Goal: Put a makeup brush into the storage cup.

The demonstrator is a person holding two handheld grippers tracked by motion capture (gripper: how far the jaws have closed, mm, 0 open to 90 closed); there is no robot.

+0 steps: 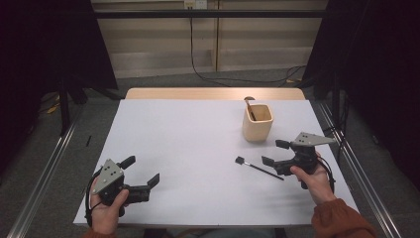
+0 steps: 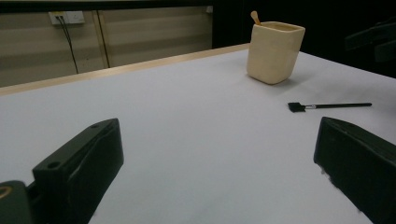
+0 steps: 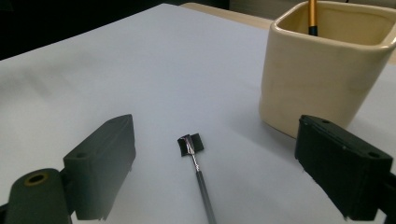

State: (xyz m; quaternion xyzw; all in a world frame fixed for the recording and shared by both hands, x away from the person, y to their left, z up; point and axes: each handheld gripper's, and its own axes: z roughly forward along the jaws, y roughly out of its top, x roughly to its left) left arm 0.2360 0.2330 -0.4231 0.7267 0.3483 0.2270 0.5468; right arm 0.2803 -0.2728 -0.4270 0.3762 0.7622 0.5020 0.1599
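A cream square cup (image 1: 257,122) stands on the white table toward the back right, with a wooden-handled tool (image 1: 249,106) leaning inside it. A thin black brush (image 1: 258,167) lies flat in front of the cup, its flat head (image 3: 190,144) pointing left. My right gripper (image 1: 275,152) is open just right of the brush, its jaws either side of the handle's line; in the right gripper view the brush handle (image 3: 204,196) runs between them. My left gripper (image 1: 140,171) is open near the front left, holding nothing. The cup (image 2: 274,51) and brush (image 2: 329,106) appear far off in the left gripper view.
The table's wooden back edge (image 1: 215,93) borders a floor with cables. Metal rails (image 1: 39,178) run along both sides of the table. Wide bare tabletop (image 1: 183,144) lies between the grippers.
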